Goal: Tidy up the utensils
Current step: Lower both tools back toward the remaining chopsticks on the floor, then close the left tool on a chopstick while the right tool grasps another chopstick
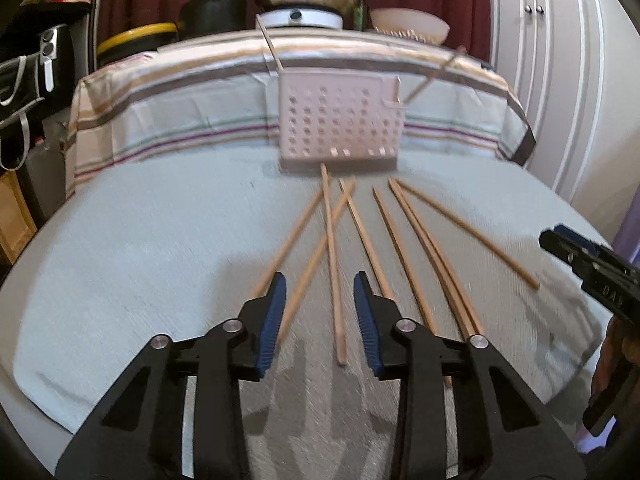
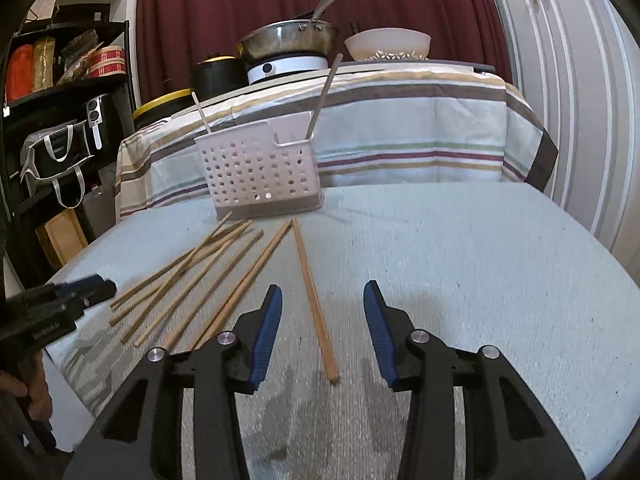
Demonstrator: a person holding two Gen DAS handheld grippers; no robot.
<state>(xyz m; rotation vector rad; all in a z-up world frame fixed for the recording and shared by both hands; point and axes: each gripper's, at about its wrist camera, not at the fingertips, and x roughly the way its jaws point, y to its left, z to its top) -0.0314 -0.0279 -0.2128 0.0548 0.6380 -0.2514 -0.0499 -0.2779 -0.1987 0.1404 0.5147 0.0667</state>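
Note:
Several wooden chopsticks (image 1: 417,224) lie fanned on a pale grey mat (image 1: 160,240) in front of a white perforated utensil basket (image 1: 340,120). My left gripper (image 1: 320,280) hovers low over the fan. It is open, and one chopstick (image 1: 332,240) runs between its blue pads untouched. My right gripper (image 2: 323,290) is open too, straddling the rightmost chopstick (image 2: 310,280), which lies apart from the rest (image 2: 208,280). The basket (image 2: 256,168) holds two upright sticks (image 2: 326,92). Each gripper shows at the edge of the other's view: right gripper (image 1: 560,240), left gripper (image 2: 92,286).
Behind the basket a striped cloth (image 2: 400,120) covers a higher surface with a steel pan (image 2: 288,40) on a cooker and a white bowl (image 2: 388,44). A dark shelf (image 2: 60,100) with bags stands left, a white cabinet (image 2: 560,80) right. The mat's right half (image 2: 480,260) is bare.

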